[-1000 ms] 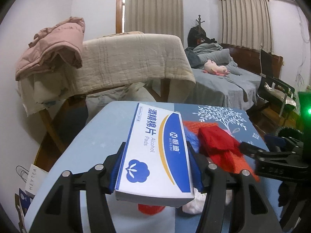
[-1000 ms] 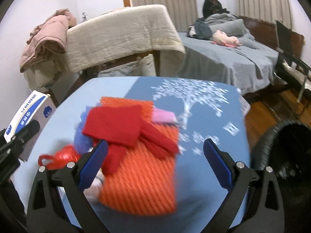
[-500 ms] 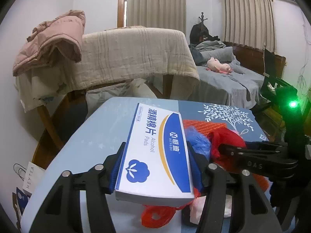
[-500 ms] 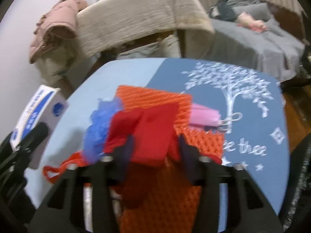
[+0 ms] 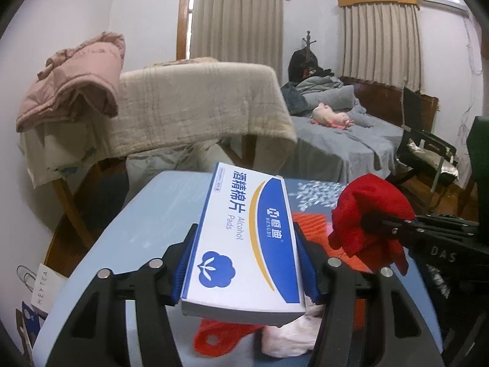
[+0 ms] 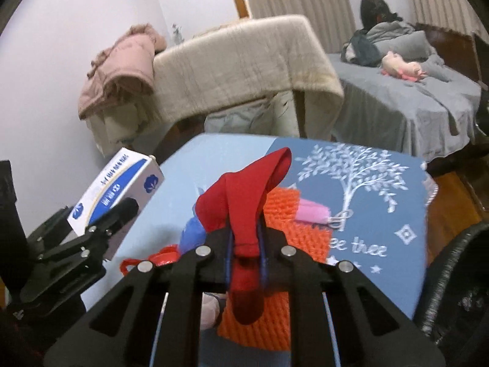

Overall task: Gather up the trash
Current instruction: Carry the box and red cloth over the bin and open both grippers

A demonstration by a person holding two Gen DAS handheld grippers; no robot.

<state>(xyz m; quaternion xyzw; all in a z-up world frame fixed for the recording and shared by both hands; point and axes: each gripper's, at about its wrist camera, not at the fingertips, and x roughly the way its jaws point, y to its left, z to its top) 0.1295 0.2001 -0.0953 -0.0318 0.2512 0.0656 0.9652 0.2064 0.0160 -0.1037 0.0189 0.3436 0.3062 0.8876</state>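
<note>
**Ana:** Left wrist view first. What sits nearest the lens?

**Ben:** The left gripper [image 5: 244, 263], its blue-padded fingers [image 5: 182, 264] clamped on both long sides of a white and blue alcohol pads box [image 5: 244, 244]. The box lies flat between the jaws, its near end sticking out toward the camera and its far end reaching past the fingertips over the table.

**Ana:** And under it?

**Ben:** A red plastic bag [image 5: 217, 336] and a pale pink crumpled piece [image 5: 290, 333] lie on the blue table [image 5: 137, 238], just below the box's near edge.

**Ana:** To the side?

**Ben:** The right gripper [image 5: 382, 224] comes in from the right, closed on a red cloth [image 5: 366, 211] that bunches around its tip, raised off the table.

**Ana:** Right wrist view?

**Ben:** Its jaws stand nearly together, pinching the red cloth [image 6: 244, 214] between them; one end sticks up ahead of the fingertips, the other hangs below. Beneath lies an orange mesh mat [image 6: 281, 223], with a blue scrap [image 6: 191, 235] at its left and a pink item [image 6: 311, 212] at its right, near a metal clip. A black bin [image 6: 452, 290] stands at the table's right edge.

**Ana:** Farther off?

**Ben:** A beige blanket [image 5: 195, 110] draped over furniture, a pink jacket [image 5: 76, 76] beside it, and a grey bed [image 5: 342, 140] with a pink plush toy [image 5: 330, 117].
</note>
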